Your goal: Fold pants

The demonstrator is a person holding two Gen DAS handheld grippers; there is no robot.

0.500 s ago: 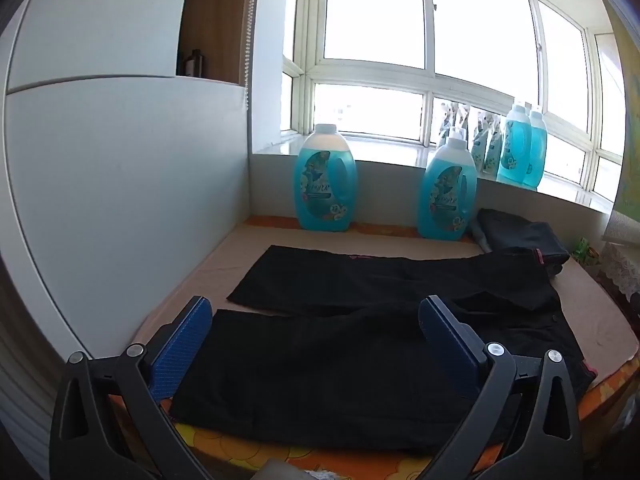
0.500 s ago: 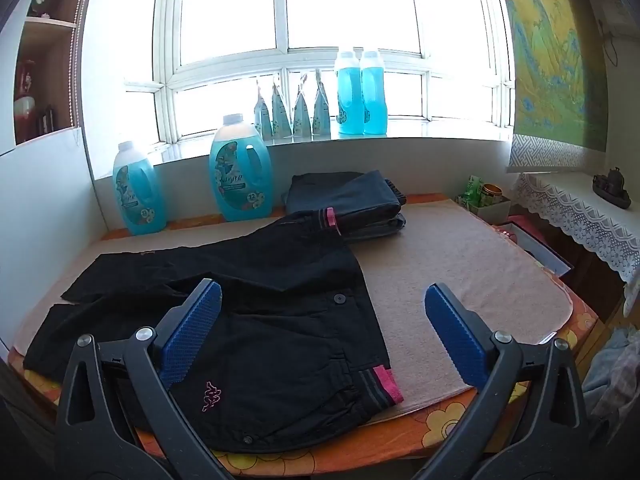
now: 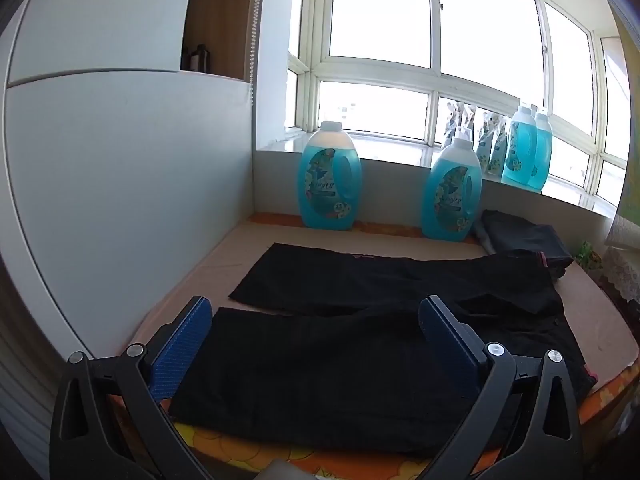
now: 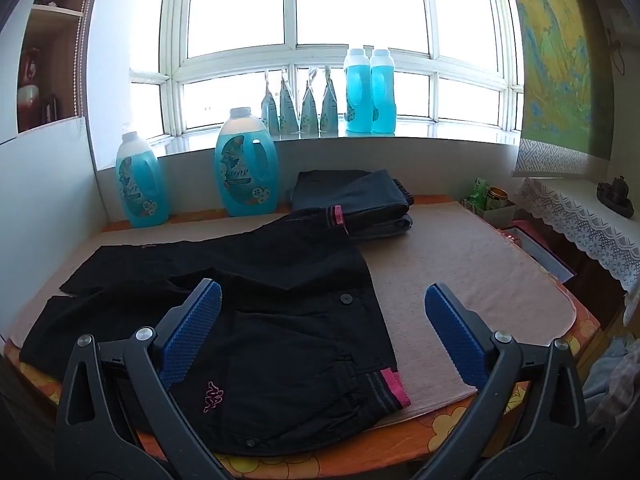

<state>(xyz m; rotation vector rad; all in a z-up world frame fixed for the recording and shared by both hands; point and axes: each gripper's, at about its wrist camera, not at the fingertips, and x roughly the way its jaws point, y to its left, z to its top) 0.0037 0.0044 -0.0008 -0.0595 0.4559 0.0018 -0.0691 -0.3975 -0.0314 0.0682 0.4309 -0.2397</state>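
Lay spread flat, black pants (image 4: 256,320), legs apart, waistband toward right hand-held gripper (image 4: 322,322), ready for folding. Hovered spread wide, empty, like left hand-held gripper (image 3: 316,334).

Beige-matted table (image 4: 480,264) under black pants (image 4: 280,280)

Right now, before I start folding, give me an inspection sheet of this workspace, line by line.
Surface: beige mat over an orange flowered tablecloth.
Job's things: black pants with pink-striped waistband spread flat, legs apart, unfolded.
Clutter: stack of folded dark garments behind; two blue detergent jugs on the table.
Grippers: left gripper and right gripper open, holding nothing.
Cables: nothing seen.
Surroundings: window sill with blue bottles, white lace-edged side cloth.
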